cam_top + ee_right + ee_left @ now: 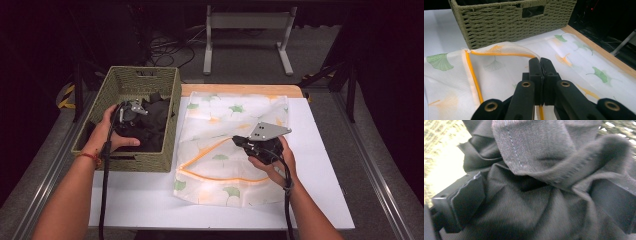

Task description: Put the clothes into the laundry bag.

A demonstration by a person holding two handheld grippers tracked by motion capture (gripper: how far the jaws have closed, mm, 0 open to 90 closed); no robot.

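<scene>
Left gripper (131, 114), high view: fingertips sunk among the dark clothes (152, 125) in the woven basket (165, 165); tips and the cloth between them hidden there. Number of garments cannot be told.

Left gripper view: dark clothes blurred close to the lens; right-hand finger (616, 202) cut off by the picture's edge, partly draped by a fold.

Right gripper (540, 61), right gripper view: whether the bag edge (499, 53) sits between the pressed fingertips or only just behind them cannot be told. Basket top cut off above.

High view: right gripper's fingertips covered by its grey plate (268, 130) and the hand (274, 162). Laundry bag (235, 150) contents too faint to tell.
</scene>
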